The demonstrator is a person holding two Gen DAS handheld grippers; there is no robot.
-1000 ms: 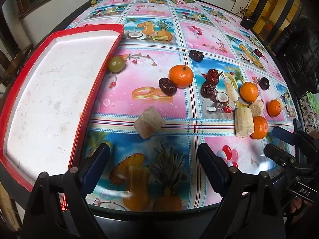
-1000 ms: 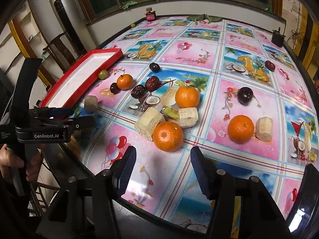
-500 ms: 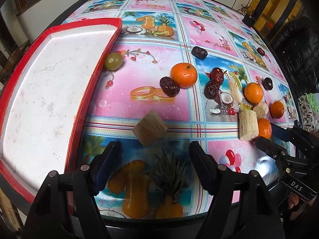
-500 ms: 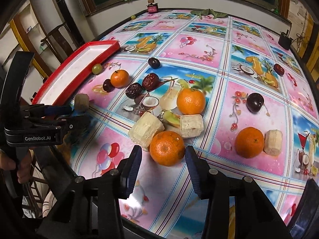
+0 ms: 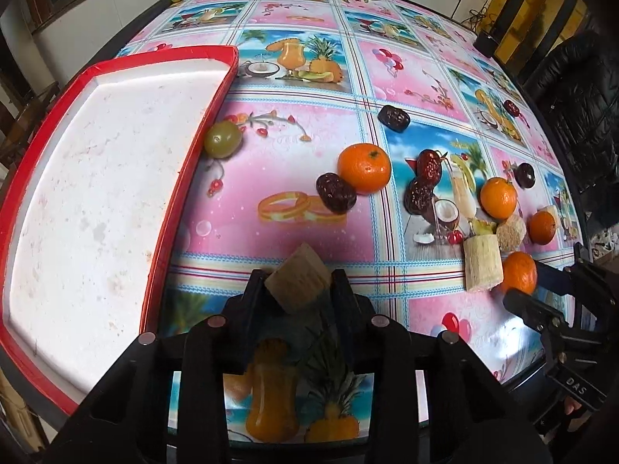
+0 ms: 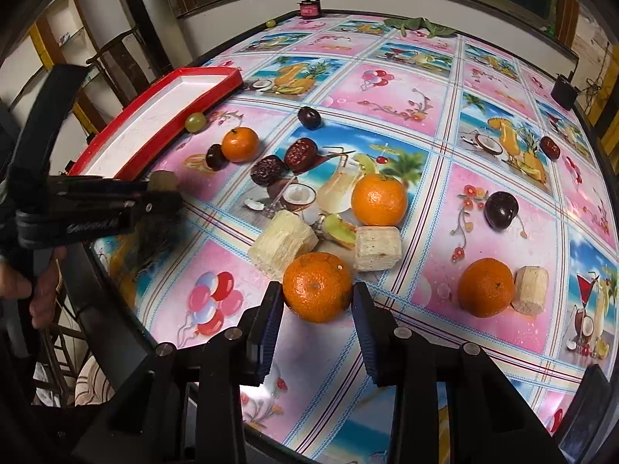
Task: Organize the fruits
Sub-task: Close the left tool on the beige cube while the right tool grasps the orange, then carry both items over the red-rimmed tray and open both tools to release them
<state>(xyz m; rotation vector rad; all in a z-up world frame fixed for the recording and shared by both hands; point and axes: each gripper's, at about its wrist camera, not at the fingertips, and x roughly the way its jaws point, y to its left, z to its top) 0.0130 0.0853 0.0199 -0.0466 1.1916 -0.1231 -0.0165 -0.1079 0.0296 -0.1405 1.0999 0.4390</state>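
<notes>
the left gripper is closing on the tan sugarcane piece, pads touching its slanted sides; held on the corners, it may twist out. the right gripper is closing around the near orange, which could roll. beyond it two pale cane chunks crowd. the red tray lies left of the left gripper.

Table, fruit-print cloth: red tray, oranges, dates, cane chunks.
</notes>
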